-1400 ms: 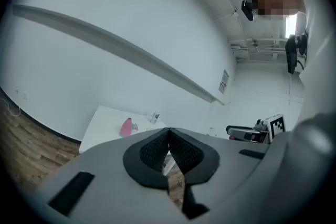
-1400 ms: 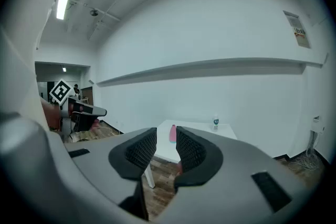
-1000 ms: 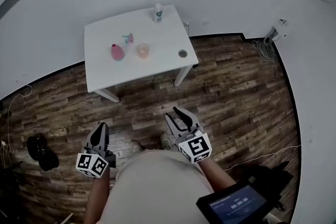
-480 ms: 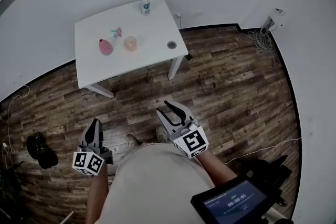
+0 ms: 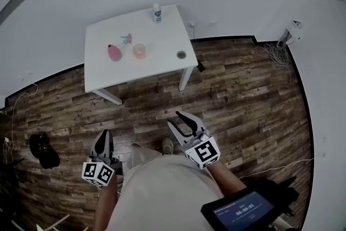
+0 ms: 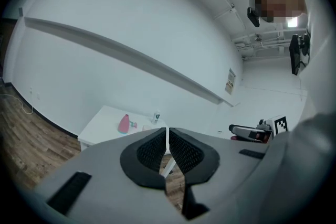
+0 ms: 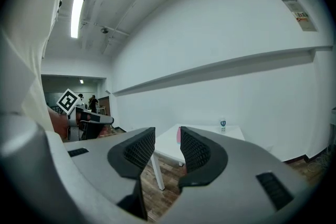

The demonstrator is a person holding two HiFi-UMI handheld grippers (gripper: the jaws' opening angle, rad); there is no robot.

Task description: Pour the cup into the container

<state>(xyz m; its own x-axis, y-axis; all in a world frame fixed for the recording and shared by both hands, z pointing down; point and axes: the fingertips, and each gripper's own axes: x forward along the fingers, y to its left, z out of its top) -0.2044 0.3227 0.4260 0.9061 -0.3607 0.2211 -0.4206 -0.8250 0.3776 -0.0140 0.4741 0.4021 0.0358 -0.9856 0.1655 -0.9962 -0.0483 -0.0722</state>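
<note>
Your left gripper (image 5: 104,135) has its jaws together, with only a thin crack between them. Nothing is in them. Your right gripper (image 5: 174,119) has its jaws a little apart, and they are opening. Nothing is in them either; through the gap you see only the far-off counter and the floor.

Both grippers are low, close to your body, over the wood floor (image 5: 243,100). The left one is at 9 o'clock from the right one.

The white counter (image 5: 108,76) is well apart from both grippers, up at 12 o'clock, against the white wall. The cup (image 5: 139,51) stands on it, near the middle. It is see-through orange and upright. The small round container (image 5: 181,54) sits at 3 o'clock from the cup, near the counter's right edge, not touching the cup.

A pink bottle (image 5: 114,53) stands at 9 o'clock from the cup. A small spray thing (image 5: 126,39) is just beside the pink bottle, at about 1 o'clock from it. A little clear bottle (image 5: 157,12) stands at the far edge, at 1 o'clock from the cup.

A dark thing (image 5: 40,151) lies on the floor at 9 o'clock from your left gripper. A screen (image 5: 238,211) glows at 5 o'clock from your right gripper.
</note>
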